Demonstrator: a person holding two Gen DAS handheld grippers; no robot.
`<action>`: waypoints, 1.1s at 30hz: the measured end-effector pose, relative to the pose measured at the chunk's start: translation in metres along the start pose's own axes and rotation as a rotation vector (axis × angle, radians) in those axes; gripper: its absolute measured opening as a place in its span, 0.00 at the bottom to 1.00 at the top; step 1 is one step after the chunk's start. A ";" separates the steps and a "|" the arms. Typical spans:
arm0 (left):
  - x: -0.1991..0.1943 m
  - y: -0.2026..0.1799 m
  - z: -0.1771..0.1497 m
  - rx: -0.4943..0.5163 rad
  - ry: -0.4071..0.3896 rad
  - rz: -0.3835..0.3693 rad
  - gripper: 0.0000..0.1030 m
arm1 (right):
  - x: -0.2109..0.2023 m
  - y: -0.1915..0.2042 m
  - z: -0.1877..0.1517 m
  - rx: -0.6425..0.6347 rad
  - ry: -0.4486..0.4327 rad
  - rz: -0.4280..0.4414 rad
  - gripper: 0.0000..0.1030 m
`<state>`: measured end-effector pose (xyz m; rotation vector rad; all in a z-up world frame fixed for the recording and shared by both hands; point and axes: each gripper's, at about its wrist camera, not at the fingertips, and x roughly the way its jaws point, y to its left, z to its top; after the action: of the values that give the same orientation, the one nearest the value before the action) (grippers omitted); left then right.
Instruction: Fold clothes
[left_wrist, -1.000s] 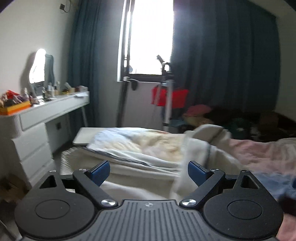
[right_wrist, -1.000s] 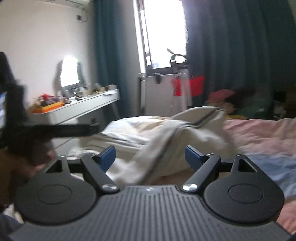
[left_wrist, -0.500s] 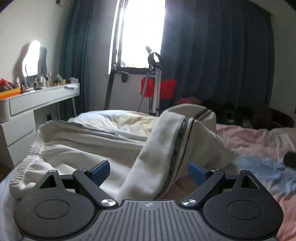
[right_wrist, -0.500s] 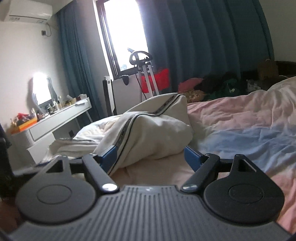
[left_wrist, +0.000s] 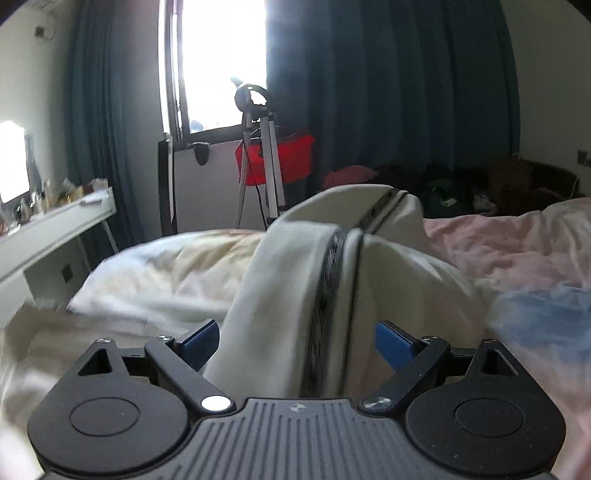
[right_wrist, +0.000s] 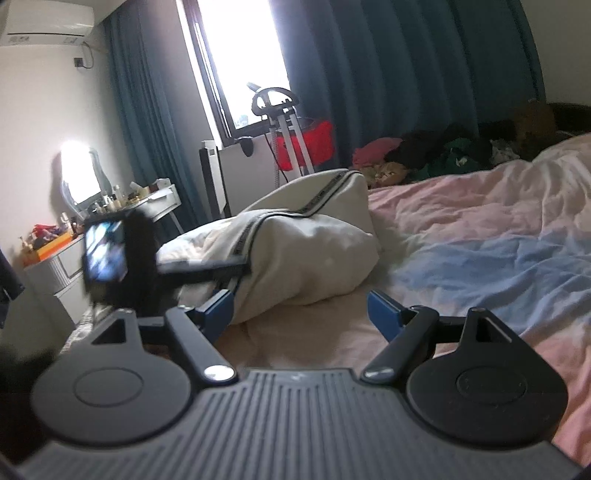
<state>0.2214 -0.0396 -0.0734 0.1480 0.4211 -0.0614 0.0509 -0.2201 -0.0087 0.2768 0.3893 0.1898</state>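
Closer now than half a second back, we have brought the left gripper (left_wrist: 297, 341) right up to the cream garment (left_wrist: 332, 280), so its raised fold fills the gap between the blue fingertips (left_wrist: 393, 341). Those jaws stand wide apart and clamp nothing; the cloth rises between them, and whether it brushes either pad we cannot tell through the motion blur. Our right gripper (right_wrist: 301, 314) has swung toward the bed's open side, its jaws equally spread and empty, hovering over the pink sheet with the garment just ahead of its left fingertip (right_wrist: 218, 310).

From the right wrist view we see the left tool's black body and its small lit screen (right_wrist: 105, 254), blurred, pressed in against the near end of the garment.

The garment is soft, thick and matte, heaped into a rounded mound on the bed, with a dark woven stripe (left_wrist: 327, 295) edged in thin piping running over its ridge. Beneath it lies a crumpled duvet (right_wrist: 498, 236), pale pink shading to blue, finely creased.

Farther out stand a metal tripod (left_wrist: 258, 147) by the bright window, heavy teal curtains (left_wrist: 388, 92) in vertical folds, and a white dressing table (left_wrist: 55, 229) cluttered with small bottles.
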 end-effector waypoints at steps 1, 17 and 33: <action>0.013 0.000 0.010 -0.002 -0.005 0.001 0.90 | 0.005 -0.004 0.001 0.012 0.005 -0.003 0.80; 0.231 -0.032 0.127 -0.152 0.257 0.032 0.48 | 0.105 -0.100 -0.007 0.381 0.126 0.004 0.80; -0.029 -0.152 0.080 0.175 -0.062 -0.238 0.03 | 0.035 -0.111 0.016 0.186 -0.129 -0.278 0.80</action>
<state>0.2132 -0.2010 -0.0090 0.2677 0.3699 -0.3365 0.1035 -0.3202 -0.0395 0.4121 0.3139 -0.1381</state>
